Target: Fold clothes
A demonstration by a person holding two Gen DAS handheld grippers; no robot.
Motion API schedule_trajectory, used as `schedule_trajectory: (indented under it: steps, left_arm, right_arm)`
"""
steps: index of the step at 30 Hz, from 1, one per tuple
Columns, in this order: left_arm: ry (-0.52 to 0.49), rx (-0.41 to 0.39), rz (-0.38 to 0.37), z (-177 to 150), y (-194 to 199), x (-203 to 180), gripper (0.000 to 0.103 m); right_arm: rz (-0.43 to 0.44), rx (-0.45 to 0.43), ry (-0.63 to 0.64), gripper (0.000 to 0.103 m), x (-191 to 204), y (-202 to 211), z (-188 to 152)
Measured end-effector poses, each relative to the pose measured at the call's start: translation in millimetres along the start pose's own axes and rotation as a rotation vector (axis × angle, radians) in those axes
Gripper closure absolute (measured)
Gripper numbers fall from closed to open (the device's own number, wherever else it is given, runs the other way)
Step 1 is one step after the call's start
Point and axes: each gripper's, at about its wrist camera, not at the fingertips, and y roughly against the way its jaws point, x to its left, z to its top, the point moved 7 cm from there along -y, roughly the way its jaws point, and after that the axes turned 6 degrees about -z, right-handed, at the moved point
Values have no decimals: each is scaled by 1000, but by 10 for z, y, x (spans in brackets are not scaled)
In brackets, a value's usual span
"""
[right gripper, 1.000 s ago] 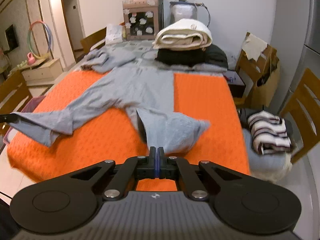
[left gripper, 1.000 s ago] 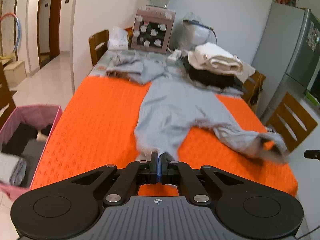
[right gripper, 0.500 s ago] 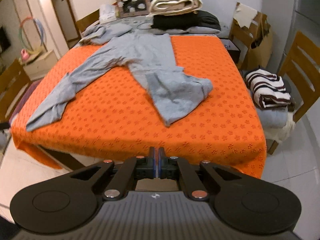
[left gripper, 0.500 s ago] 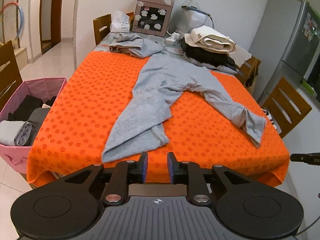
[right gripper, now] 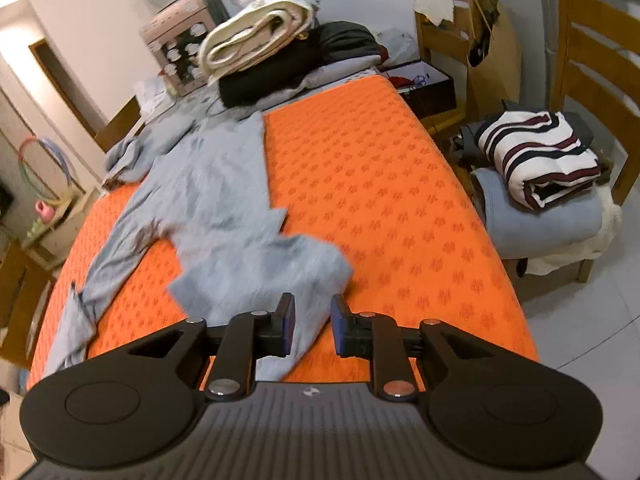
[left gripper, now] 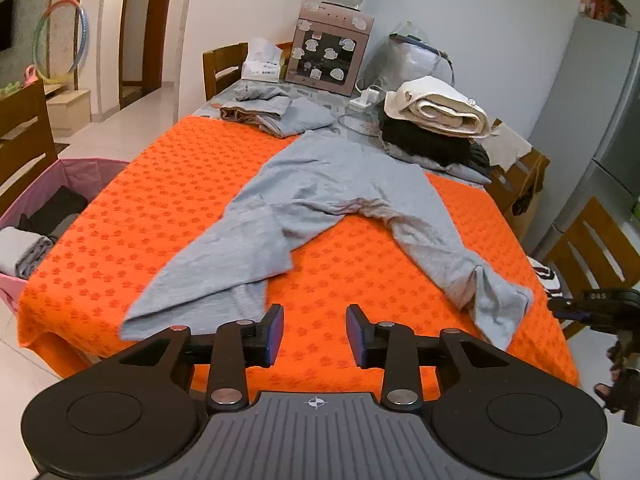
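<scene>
hovering over near table edge, both grippers empty. grey trousers (left gripper: 332, 184) lie spread on orange cloth (left gripper: 160, 184), legs splayed toward lower frame, waist toward upper centre by folded stack (left gripper: 436, 120). left gripper (left gripper: 315, 334) jaws parted wide, left leg hem just above-left of it. right gripper (right gripper: 313, 330) jaws parted, right leg cuff showing between them, contact unclear through blur. judgement: garment unfolded, laying-out or fold-start stage. next fold calls for pinching each hem, bringing legs together.
</scene>
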Motion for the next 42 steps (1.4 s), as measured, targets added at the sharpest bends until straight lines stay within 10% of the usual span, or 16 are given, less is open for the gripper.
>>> schedule_trajectory:
  steps: [8,14,22,31,35,42]
  left_arm:
    - [3,-5,28,117,-22,-210,59]
    - [19,15,47,107,-83,-152,59]
    - [22,12,28,171,-169,-140,59]
    - [36,18,22,153,-168,-59,59]
    - [56,22,37,108,-118,2,59]
    - [92,38,54,-4,-48,78,59]
  right_arm:
    - [25,91,-92,53,-135,-518,157]
    - [121,64,-49,96,109,-513,211]
    - [339,-34,440,96,1283,230,58]
    - [538,179,971,91,2126,440,-881]
    - [526,174,930,70,2050,444,-747]
    - [327,131,738,68,1545,18,-219]
